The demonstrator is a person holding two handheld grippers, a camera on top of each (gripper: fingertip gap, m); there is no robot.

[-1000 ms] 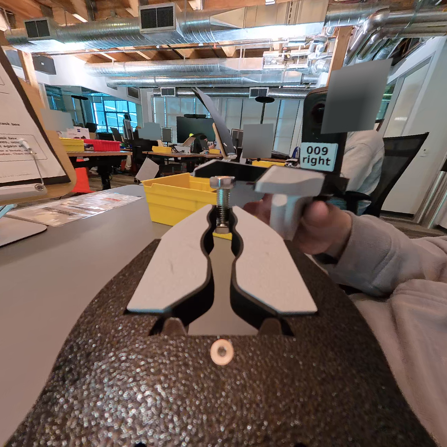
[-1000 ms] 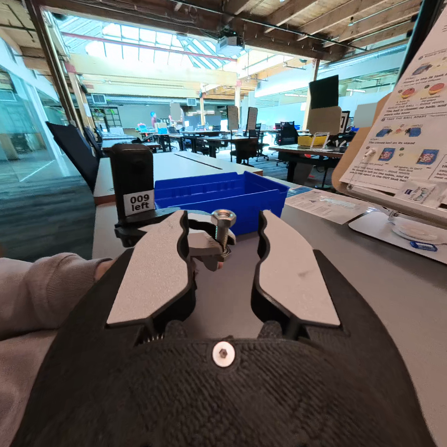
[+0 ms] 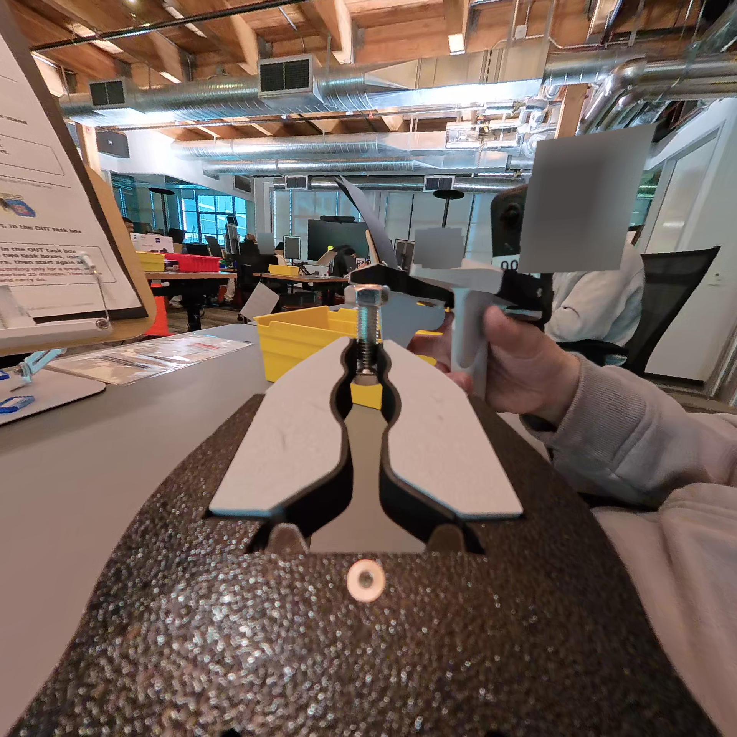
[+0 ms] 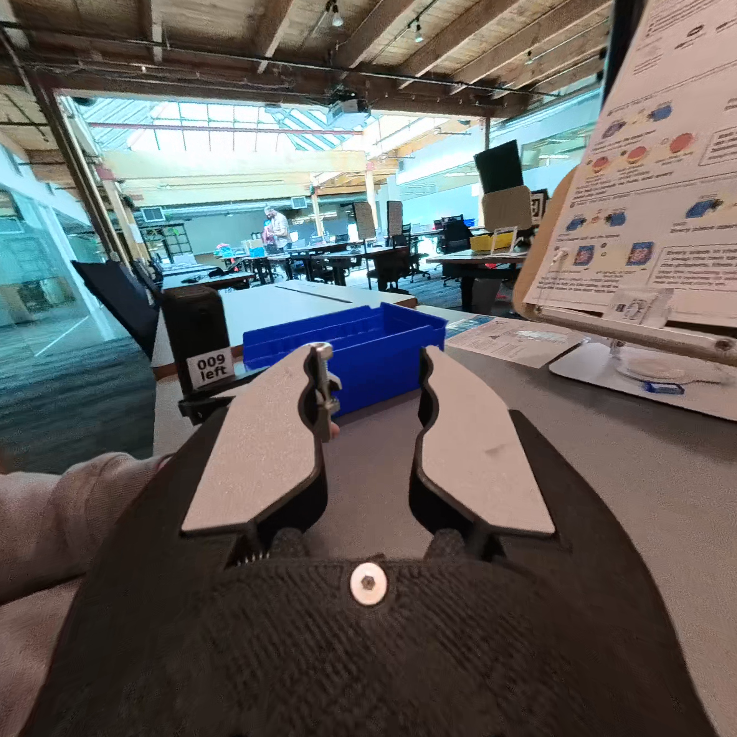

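Shifted sideways, open right gripper (image 4: 365, 383) fronts a blue bin (image 4: 379, 343); left gripper (image 3: 367, 359) clamps a bolt (image 3: 367, 319) before a yellow bin (image 3: 295, 339).

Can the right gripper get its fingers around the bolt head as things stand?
Probably yes: the right gripper is open beside the bolt, whose head stands clear above the left gripper clamping its thread.

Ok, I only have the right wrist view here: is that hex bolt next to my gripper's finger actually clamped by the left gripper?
Observer: Yes. The left wrist view shows the left gripper with both pads pressed on the hex bolt's lower threads, head up.
Operator: What's behind it?
Observer: A yellow bin on the grey table.
Operator: And my gripper from that side?
Observer: The right gripper has one dark fingertip just above the bolt head. I cannot tell whether it touches.
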